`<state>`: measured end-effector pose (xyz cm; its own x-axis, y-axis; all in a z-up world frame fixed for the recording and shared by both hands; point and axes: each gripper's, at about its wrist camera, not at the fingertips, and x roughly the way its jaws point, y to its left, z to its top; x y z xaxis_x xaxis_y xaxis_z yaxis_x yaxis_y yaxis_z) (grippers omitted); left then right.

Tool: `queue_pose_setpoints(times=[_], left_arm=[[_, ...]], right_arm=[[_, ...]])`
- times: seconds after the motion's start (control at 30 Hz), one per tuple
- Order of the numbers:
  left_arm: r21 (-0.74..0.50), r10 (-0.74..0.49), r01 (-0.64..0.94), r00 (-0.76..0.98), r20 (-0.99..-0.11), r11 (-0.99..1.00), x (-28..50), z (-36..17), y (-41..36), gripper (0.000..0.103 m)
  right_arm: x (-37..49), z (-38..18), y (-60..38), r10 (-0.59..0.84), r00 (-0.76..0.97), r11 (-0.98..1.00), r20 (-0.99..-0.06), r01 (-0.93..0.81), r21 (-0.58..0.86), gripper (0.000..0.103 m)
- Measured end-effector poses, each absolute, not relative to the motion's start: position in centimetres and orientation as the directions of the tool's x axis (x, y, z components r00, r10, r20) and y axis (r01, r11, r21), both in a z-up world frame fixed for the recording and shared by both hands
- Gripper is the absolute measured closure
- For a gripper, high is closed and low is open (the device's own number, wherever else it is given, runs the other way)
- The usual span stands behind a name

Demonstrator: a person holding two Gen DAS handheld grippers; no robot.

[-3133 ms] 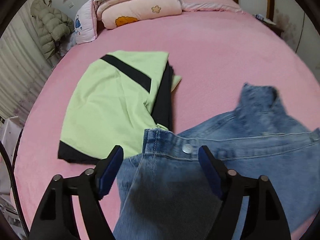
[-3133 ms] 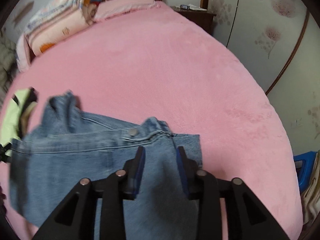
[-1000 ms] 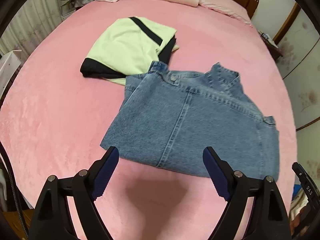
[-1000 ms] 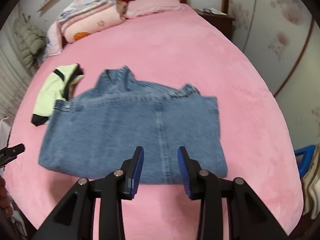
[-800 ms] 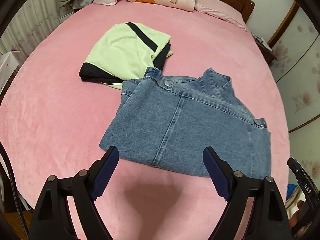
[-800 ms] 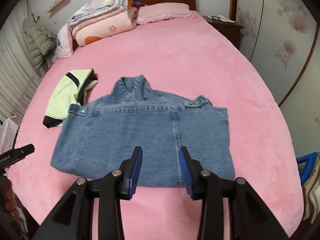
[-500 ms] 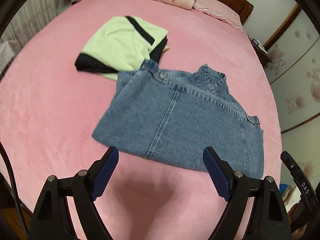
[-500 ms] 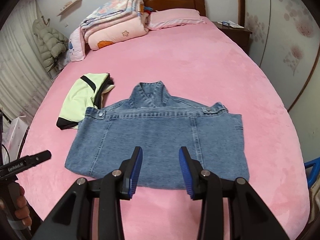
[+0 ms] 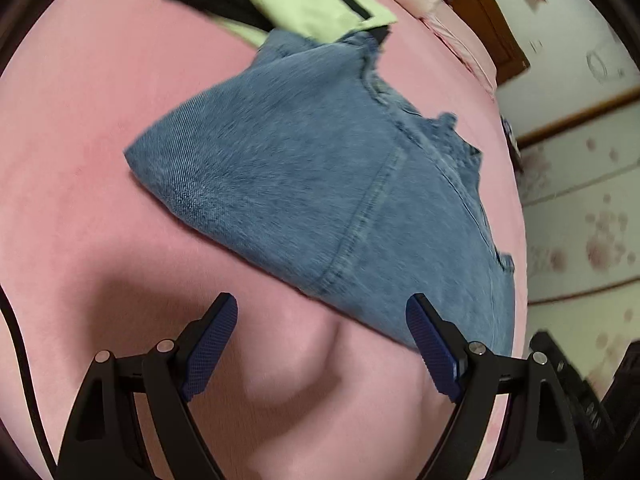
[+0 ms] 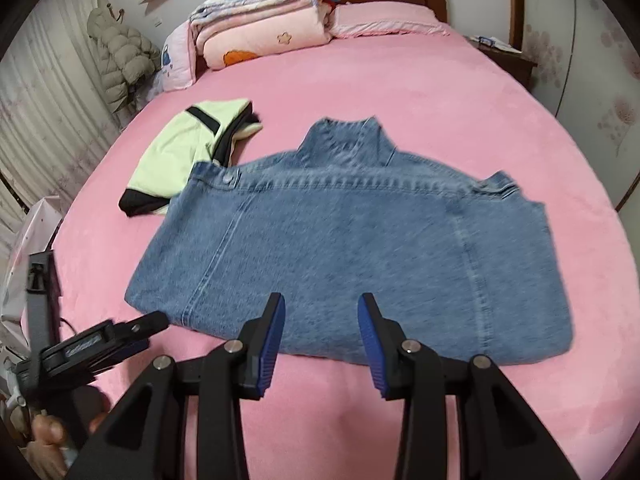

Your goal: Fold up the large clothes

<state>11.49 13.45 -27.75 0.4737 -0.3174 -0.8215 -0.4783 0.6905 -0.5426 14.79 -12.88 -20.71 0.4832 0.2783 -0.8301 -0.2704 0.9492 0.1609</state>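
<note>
Currently: denim jacket, folded, flat on pink bed (green top adj.); left tongs & right tongs both open, empty.

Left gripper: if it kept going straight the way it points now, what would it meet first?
Most likely the pink bedcover. The left gripper is open and empty, angled down at bare cover just short of the denim jacket, whose near hem lies slightly beyond the fingertips. Depth is unclear in this blurred view, so the hem could come first.
</note>
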Motion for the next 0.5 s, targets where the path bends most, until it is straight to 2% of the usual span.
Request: queue_pose_setpoints(times=[0.27,0.5], left_arm=[[-0.588,-0.306,-0.391,0.580,-0.755,0.708,15.3,-31.1,14.6,0.016],[-0.569,-0.274,-0.323,0.634,-0.723,0.756,18.6,-30.9,14.4,0.014]], right_arm=[[15.6,-24.4,-10.7,0.288,0.470,0.941,-0.834,-0.298,0.157,0.065],[16.6,-25.9,-9.9,0.256,0.510,0.947,-0.821,-0.302,0.107,0.065]])
